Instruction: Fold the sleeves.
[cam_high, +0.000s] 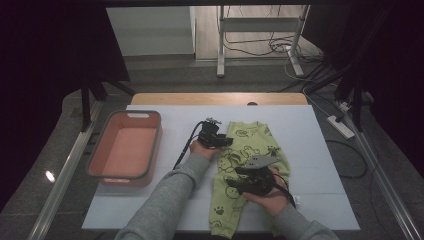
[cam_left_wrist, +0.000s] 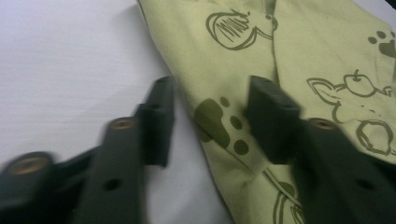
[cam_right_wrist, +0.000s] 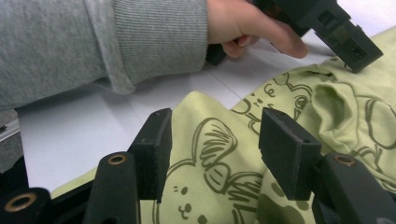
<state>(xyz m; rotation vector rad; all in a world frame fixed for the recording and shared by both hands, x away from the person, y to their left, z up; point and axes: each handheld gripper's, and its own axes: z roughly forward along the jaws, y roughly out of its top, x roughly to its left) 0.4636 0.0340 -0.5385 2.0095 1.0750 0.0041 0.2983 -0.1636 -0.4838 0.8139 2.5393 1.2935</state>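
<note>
A light green baby garment (cam_high: 248, 156) printed with dark animal drawings lies flat on the white table cover (cam_high: 165, 200), right of centre. My left gripper (cam_high: 228, 142) sits at the garment's upper left edge, jaws apart. In the left gripper view that edge of the garment (cam_left_wrist: 224, 70) runs between the jaws of the left gripper (cam_left_wrist: 210, 107), and the pads stand clear of the cloth. My right gripper (cam_high: 231, 190) rests low over the garment's lower part, open. In the right gripper view a raised fold of the garment (cam_right_wrist: 210, 140) lies between its jaws (cam_right_wrist: 212, 135), with the left gripper (cam_right_wrist: 357, 56) beyond.
A pink basket with a grey rim (cam_high: 159, 135) stands at the table's left side, nothing in it. A grey sleeve (cam_right_wrist: 93, 46) crosses the table in front of the right gripper. Cables and a metal stand (cam_high: 260, 45) are on the floor beyond the far edge.
</note>
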